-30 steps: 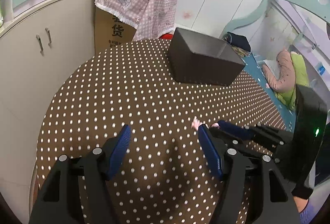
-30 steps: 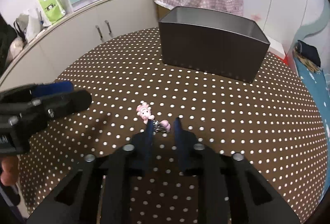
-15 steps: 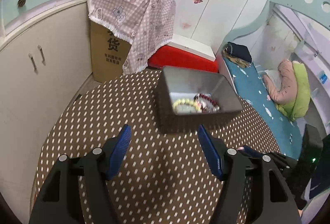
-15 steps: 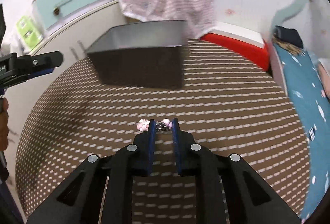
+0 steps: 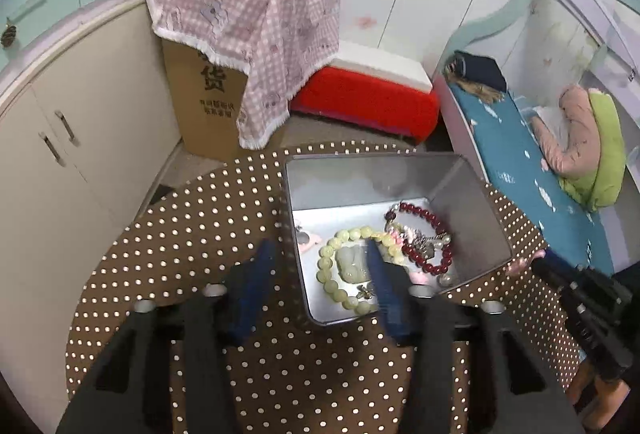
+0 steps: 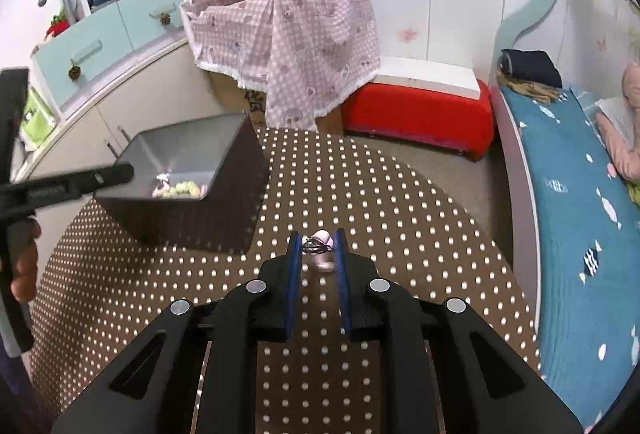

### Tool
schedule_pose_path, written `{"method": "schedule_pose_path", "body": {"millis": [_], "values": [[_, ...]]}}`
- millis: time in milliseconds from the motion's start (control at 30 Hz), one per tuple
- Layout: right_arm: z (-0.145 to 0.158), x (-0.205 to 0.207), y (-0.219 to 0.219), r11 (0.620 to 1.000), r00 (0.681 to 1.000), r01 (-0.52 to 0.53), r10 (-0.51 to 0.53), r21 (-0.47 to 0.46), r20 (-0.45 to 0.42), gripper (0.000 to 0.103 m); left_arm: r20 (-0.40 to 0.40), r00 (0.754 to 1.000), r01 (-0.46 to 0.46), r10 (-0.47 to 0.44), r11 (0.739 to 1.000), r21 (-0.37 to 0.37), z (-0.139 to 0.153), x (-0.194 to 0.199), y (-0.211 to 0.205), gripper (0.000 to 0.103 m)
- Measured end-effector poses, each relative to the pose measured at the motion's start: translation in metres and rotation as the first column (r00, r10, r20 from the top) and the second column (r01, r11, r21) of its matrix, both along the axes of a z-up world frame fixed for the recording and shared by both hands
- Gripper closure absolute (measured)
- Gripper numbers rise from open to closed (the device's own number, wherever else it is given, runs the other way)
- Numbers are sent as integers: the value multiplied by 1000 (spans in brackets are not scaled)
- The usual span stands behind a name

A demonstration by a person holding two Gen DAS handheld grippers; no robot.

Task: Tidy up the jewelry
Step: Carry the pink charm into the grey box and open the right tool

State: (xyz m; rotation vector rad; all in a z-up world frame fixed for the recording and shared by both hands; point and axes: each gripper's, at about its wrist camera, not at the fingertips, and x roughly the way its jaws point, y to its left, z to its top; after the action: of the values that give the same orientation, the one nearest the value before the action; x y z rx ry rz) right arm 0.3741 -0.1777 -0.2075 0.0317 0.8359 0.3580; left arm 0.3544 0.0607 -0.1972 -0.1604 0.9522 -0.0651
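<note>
While my left tongs [image 5: 318, 262] straddle the near left wall of the grey box [image 5: 472, 210], one pad stands outside that wall and the other hangs inside, above the jewelry. Their jaws have just been closing and stand partly open; whether the pads press on the wall I cannot tell.

Inside the box: pale green bead bracelet [image 5: 340, 266] at the near end, with a pale pendant inside its ring. Dark red bead bracelet [image 5: 424, 234] at about 2 o'clock from it, touching a tangle of silver and pearl pieces between them. A small pink piece [image 5: 308, 239] lies at the green bracelet's 10 o'clock, against the left wall.

My right tongs [image 6: 316, 248] are nearly closed and pinch a pink charm [image 6: 322, 236] on a dark wire ring, held above the polka-dot counter [image 6: 400, 202]. In the right wrist view the box sits at 10 o'clock from those tongs, well apart. In the left wrist view the right tongs' tip shows at 3 o'clock, just beside the box's right wall, with pink at the tip.
</note>
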Motion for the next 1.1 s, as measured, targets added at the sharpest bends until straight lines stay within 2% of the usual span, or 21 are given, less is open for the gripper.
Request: {"method": "schedule_pose_path", "body": {"millis": [67, 167, 233, 367, 633, 833, 1100], "values": [[4, 2, 1, 1000, 1000, -3, 3, 0, 5, 86, -4, 1000, 6, -6, 1000, 5, -3, 1, -1, 72], [12, 4, 4, 1000, 1000, -8, 8, 1, 22, 86, 7, 1000, -5, 5, 999, 40, -3, 0, 1, 92], [19, 2, 8, 1000, 999, -7, 7, 4, 36, 86, 8, 1000, 10, -10, 999, 31, -3, -1, 4, 93], [38, 3, 17, 1000, 998, -16, 15, 23, 66, 86, 14, 1000, 16, -17, 997, 71, -2, -7, 2, 97], [70, -5, 61, 995, 989, -99, 95, 31, 113, 86, 9, 1000, 20, -20, 998, 54, 0, -19, 3, 97], [50, -3, 94, 989, 988, -147, 146, 14, 45, 86, 10, 1000, 20, -21, 999, 38, 0, -25, 6, 97], [18, 0, 107, 988, 988, -152, 152, 3, -29, 86, 10, 1000, 20, -21, 999, 31, 0, -27, 7, 97]]}}
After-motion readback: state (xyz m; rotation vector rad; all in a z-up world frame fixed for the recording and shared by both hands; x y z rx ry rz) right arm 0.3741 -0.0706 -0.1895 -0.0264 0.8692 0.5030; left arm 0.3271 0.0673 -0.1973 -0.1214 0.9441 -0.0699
